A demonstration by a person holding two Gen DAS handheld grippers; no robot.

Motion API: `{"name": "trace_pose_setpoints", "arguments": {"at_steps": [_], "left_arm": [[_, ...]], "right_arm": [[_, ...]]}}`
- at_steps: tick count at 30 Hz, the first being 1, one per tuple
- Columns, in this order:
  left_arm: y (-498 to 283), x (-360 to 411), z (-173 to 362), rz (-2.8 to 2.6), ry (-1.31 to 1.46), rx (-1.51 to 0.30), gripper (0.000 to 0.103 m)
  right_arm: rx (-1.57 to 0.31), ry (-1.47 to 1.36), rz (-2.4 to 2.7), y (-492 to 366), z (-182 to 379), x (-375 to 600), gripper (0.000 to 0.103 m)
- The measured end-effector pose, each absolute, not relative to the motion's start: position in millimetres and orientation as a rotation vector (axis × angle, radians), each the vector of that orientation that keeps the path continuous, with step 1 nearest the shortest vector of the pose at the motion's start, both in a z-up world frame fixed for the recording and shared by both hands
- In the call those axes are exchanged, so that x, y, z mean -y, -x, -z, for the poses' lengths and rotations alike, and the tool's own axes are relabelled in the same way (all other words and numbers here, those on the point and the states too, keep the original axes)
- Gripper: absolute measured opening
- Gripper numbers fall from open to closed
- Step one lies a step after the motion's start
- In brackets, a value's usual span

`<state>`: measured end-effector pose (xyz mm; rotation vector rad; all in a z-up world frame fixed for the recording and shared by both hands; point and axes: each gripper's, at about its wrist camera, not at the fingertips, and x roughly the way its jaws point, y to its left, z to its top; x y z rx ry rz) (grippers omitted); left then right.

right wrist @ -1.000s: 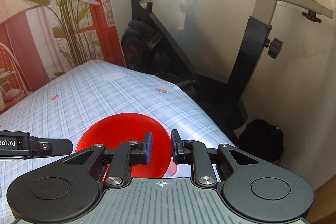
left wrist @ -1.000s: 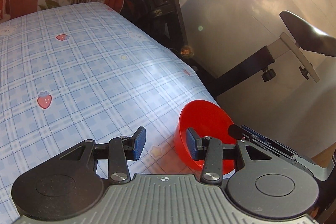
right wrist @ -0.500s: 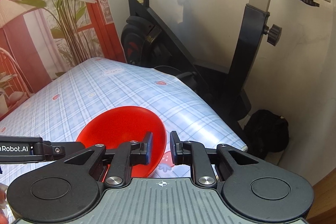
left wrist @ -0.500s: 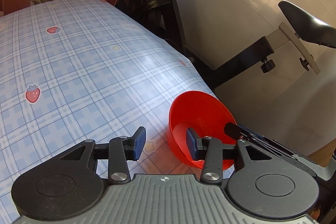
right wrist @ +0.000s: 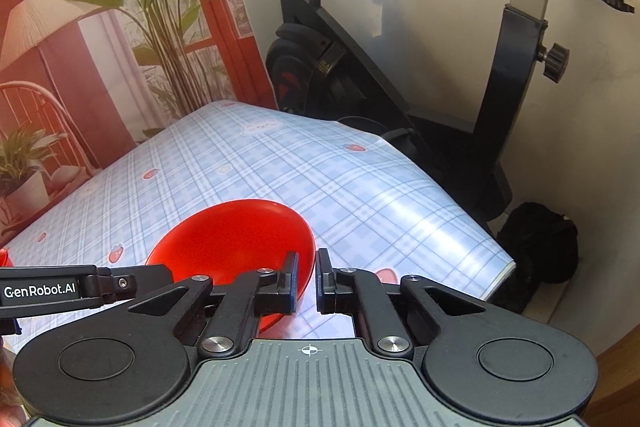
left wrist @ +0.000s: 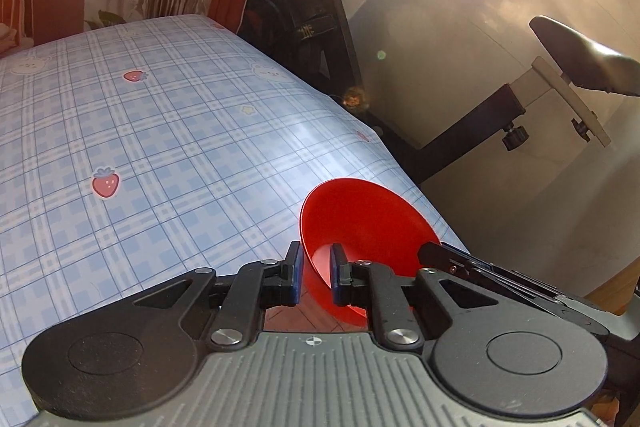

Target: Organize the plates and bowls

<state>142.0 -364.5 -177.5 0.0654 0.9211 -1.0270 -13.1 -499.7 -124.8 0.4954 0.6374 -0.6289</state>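
Observation:
A red bowl [left wrist: 368, 219] sits tilted near the right edge of the blue plaid table [left wrist: 160, 155]. My left gripper [left wrist: 314, 275] is shut on the bowl's near rim, one pad outside and one inside. In the right wrist view the same bowl [right wrist: 236, 239] lies left of my right gripper [right wrist: 306, 279]. The right gripper's jaws stand a narrow gap apart with nothing between them, its left finger just in front of the bowl's rim. The left gripper's finger [right wrist: 80, 289] reaches in from the left.
An exercise bike [right wrist: 500, 99] stands just beyond the table's right edge, with a black bag [right wrist: 540, 243] on the floor. A potted plant [right wrist: 24, 179] and a red curtain wall are behind the far end. A sliver of another red object [right wrist: 3, 259] shows at the left.
My left gripper has closed from wide open onto the red bowl's rim, and the bowl is tipped up more. The right gripper has stayed beside the bowl, barely moved.

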Motion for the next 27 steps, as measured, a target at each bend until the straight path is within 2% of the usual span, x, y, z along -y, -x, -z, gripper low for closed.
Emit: {"name": "trace_pose_setpoints", "arguments": {"at_steps": [27], "left_arm": [[-197.2, 158.9, 93.7, 0.648, 0.132, -0.768, 0.015]], "right_arm": [[-0.636, -0.285, 0.204, -137.2, 38.7, 321.1, 0.009]]}}
